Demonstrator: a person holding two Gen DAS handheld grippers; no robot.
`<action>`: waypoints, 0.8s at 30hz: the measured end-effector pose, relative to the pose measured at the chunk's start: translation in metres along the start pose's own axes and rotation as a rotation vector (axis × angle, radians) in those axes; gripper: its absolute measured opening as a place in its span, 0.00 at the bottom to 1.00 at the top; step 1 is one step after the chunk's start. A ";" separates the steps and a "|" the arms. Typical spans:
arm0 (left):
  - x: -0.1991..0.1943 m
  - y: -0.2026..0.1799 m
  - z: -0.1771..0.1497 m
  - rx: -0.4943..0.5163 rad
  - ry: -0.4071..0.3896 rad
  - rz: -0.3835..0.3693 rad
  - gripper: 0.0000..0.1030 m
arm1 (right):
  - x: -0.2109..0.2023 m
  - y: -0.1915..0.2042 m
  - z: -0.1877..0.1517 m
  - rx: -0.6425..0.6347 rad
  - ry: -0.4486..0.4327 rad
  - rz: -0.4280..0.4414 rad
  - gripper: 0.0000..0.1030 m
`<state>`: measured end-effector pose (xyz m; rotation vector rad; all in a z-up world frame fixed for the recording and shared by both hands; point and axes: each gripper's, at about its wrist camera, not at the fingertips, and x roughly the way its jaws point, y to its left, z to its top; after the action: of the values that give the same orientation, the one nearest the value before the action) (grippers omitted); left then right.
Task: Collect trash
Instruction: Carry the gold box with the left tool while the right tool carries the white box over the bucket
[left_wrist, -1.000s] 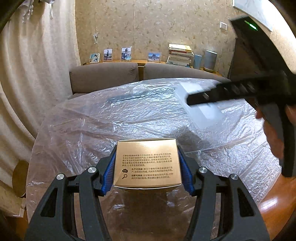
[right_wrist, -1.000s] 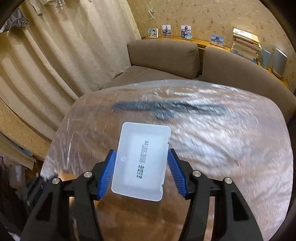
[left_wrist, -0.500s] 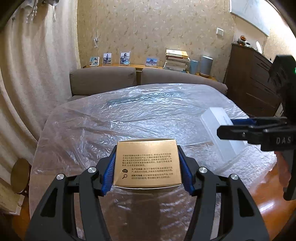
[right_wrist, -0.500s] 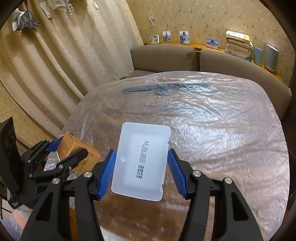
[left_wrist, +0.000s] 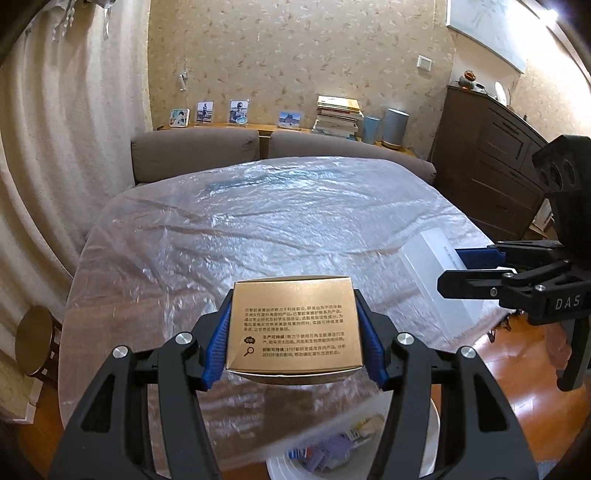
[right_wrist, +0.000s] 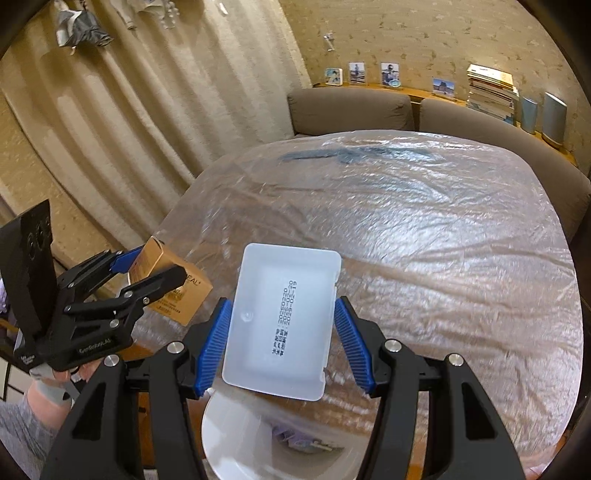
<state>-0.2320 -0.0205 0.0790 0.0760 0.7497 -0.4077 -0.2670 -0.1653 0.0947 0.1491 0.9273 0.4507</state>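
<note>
My left gripper is shut on a gold cardboard box with black print, held above the near edge of the plastic-covered table. My right gripper is shut on a white plastic container with printed text. In the left wrist view the right gripper shows at the right with the white container in its jaws. In the right wrist view the left gripper shows at the left holding the gold box. A white bin with trash inside sits just below both grippers; the bin also shows under the gold box.
A grey sofa stands behind the table, with a shelf of photo frames and a stack of books. A dark wooden cabinet is at the right. A round stool stands left of the table by the curtain. The floor is wood.
Both grippers have drawn back from over the table toward its near edge, still holding their items. The white bin has come into view beneath them.
</note>
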 end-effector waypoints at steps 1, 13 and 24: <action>-0.002 -0.002 -0.003 0.007 0.003 -0.004 0.58 | -0.002 0.002 -0.003 -0.007 0.003 0.004 0.55; -0.021 -0.022 -0.040 0.072 0.078 -0.047 0.58 | -0.014 0.016 -0.044 -0.035 0.060 0.046 0.55; -0.023 -0.042 -0.072 0.121 0.157 -0.065 0.58 | -0.013 0.023 -0.083 -0.040 0.136 0.060 0.55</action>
<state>-0.3099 -0.0362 0.0453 0.1990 0.8832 -0.5136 -0.3474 -0.1558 0.0615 0.1106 1.0480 0.5395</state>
